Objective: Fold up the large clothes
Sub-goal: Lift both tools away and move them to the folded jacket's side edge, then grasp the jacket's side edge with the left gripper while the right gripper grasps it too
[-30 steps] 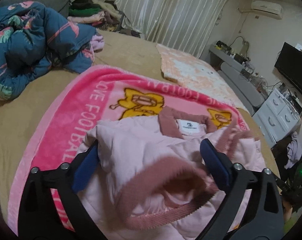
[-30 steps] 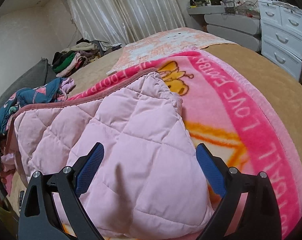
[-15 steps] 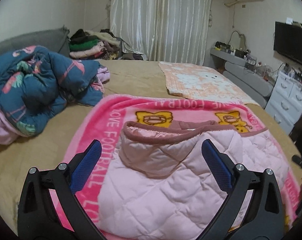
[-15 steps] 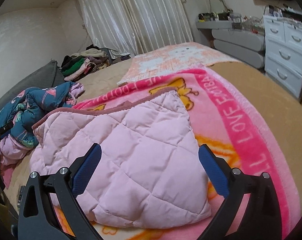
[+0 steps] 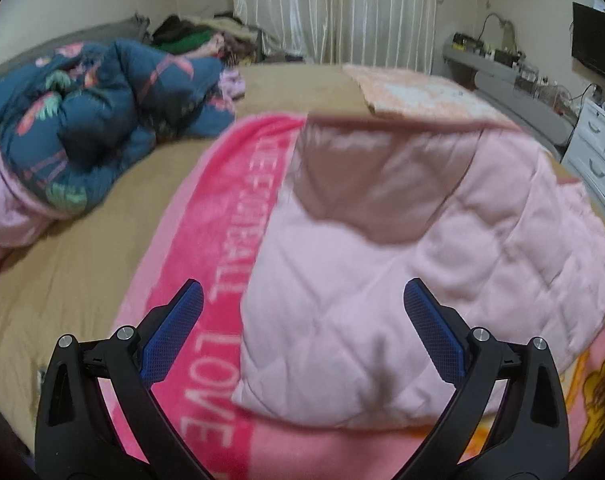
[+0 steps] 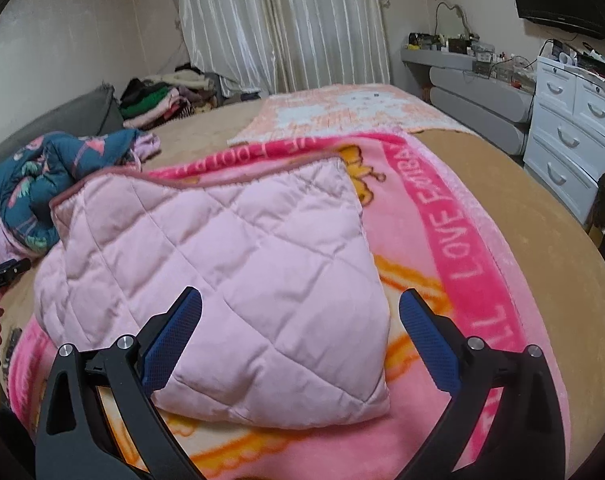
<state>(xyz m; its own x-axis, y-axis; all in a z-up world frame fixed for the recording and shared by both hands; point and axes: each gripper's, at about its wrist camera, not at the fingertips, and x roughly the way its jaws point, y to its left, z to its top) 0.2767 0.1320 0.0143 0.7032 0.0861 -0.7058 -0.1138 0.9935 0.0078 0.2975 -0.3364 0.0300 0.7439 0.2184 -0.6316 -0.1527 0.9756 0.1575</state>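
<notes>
Soft, even indoor light with only faint shadows fills both fisheye views, whose edges bend and darken into black corners, and the left wrist view is smeared by motion blur across the quilted pink jacket, while the right wrist view stays sharp.

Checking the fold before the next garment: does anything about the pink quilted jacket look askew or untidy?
The pink quilted jacket lies folded on the pink blanket, fairly compact. Its far-left corner bulges up, showing the darker lining, so that edge isn't flat. Both claws hang open, holding nothing. Otherwise nothing stands out.
</notes>
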